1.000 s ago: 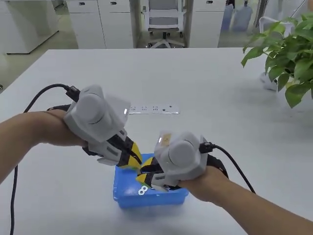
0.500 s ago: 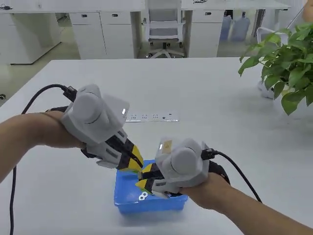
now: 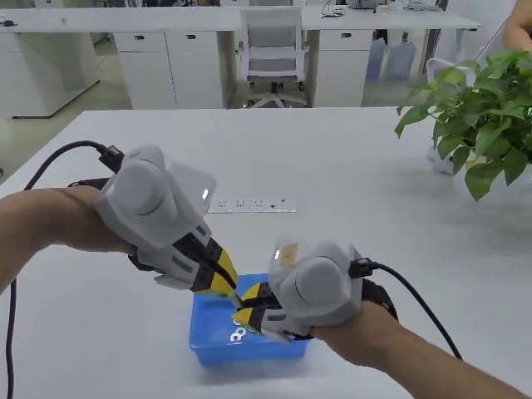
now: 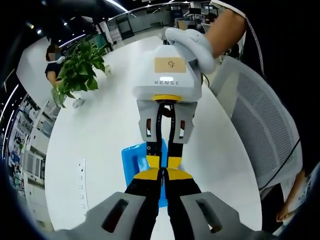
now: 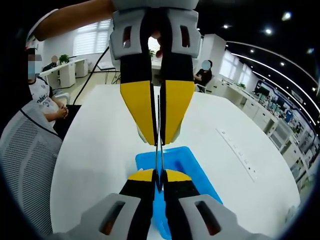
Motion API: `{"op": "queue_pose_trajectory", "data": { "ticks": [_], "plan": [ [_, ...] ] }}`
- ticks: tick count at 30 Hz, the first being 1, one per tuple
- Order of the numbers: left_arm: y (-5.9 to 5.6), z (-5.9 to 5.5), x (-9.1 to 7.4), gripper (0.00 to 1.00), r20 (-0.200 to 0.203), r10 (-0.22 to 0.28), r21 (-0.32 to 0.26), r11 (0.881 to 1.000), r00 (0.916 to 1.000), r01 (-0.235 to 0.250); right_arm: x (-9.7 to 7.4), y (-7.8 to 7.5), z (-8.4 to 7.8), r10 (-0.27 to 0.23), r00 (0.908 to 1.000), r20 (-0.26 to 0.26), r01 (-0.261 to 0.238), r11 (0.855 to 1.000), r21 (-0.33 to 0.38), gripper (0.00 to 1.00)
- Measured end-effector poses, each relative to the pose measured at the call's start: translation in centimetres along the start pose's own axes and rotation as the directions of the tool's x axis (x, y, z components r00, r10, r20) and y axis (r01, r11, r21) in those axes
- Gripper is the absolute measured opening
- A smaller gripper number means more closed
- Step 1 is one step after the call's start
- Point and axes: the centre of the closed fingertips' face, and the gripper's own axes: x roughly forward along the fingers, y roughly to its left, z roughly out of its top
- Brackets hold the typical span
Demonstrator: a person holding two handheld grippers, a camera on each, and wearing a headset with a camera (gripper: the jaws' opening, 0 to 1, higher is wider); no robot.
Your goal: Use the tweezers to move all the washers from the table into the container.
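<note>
The container sits on the desk near its front edge, with washers inside. Directly above the container, the left tool and right tool meet tip to tip, with the tweezers pinched between both. A power strip lies behind the container. A plant stands far behind it to the right, and a chair stands beyond the desk.

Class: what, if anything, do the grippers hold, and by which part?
Both pinch the thin tweezers over the blue container: right gripper at one end, left gripper at the other. Which end is the tip cannot be told.
</note>
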Motion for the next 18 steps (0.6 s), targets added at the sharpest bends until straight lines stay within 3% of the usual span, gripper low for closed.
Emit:
{"op": "queue_pose_trajectory", "data": {
  "ticks": [18],
  "plan": [
    [-1.1, 0.7, 0.2, 0.07, 0.017, 0.041, 0.041, 0.998, 0.999, -0.042, -1.4, 1.0, -0.8, -0.018, 0.9972, -0.072, 0.016, 1.0, -0.026, 0.07]
  ]
}}
